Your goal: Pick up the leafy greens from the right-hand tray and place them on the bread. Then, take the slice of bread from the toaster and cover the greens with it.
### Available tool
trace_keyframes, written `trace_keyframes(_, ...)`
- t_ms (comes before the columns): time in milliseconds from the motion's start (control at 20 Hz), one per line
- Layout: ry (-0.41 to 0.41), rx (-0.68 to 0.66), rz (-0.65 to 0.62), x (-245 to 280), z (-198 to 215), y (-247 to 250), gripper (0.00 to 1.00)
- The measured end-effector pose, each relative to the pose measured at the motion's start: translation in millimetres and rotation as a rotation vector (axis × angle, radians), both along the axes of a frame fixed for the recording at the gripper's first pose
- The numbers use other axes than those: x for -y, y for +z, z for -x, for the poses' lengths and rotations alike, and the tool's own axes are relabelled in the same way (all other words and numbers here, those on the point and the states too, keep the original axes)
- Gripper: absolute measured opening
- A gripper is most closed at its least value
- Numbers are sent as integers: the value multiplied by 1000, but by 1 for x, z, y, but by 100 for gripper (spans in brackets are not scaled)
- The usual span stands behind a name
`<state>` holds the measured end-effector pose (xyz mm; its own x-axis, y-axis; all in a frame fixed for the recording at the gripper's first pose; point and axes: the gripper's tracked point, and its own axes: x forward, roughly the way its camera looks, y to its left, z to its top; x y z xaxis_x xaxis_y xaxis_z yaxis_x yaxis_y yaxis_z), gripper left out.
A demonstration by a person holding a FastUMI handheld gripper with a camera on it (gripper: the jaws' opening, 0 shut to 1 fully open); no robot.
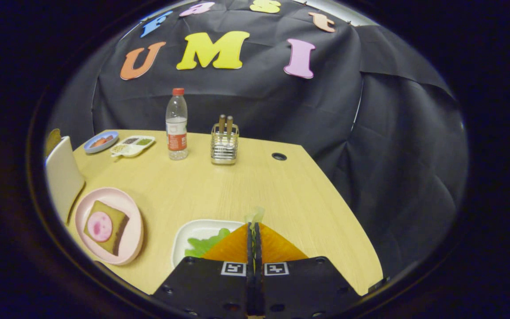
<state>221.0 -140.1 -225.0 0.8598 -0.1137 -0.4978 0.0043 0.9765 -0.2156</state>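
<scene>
light: dim, even | focus: sharp | edges: strong fisheye bending

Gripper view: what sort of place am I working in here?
Likely a staged tabletop booth, not a real kitchen: a wooden table against a black cloth wall, and a pink plate. The hand-held gripper pinches greens.

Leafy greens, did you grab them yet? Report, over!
Gripper shut on a pale leaf. More leafy greens lie on white tray. Bread waits on pink plate, nothing between.
</scene>
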Motion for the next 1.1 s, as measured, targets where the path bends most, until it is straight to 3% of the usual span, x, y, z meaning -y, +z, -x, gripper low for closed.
trace_keyframes(550, 146, 119, -10, -95, 47, 70, 0)
trace_keyframes(1100, 363, 97, -42, -246, 80, 58, 0)
